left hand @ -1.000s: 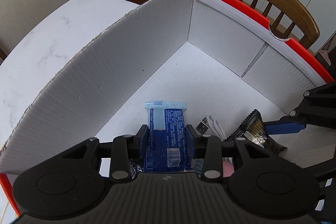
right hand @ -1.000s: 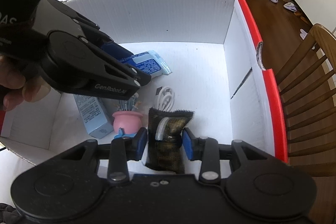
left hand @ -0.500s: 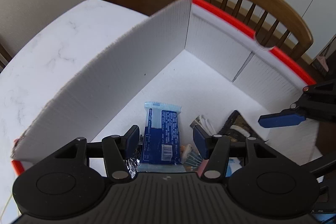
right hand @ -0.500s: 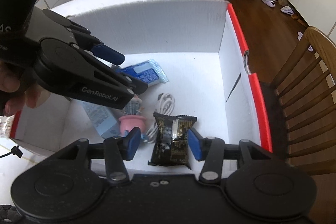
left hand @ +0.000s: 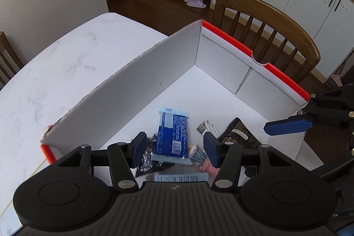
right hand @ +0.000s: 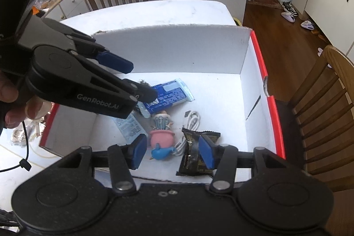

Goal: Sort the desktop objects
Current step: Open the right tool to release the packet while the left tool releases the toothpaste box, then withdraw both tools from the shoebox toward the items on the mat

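- White cardboard box [left hand: 137,90] with red rim, open top, standing on the table.
- Blue snack packet [left hand: 172,136] lying flat on the box floor.
- Black-and-gold wrapper [right hand: 195,153] lying flat near the front wall.
- White coiled cable [right hand: 191,123] between them.
- Pink toy pot [right hand: 161,138] beside the cable, a small blue bird [right hand: 162,153] touching it.
- Pale blue carton [right hand: 129,127] lying flat left of the pot.
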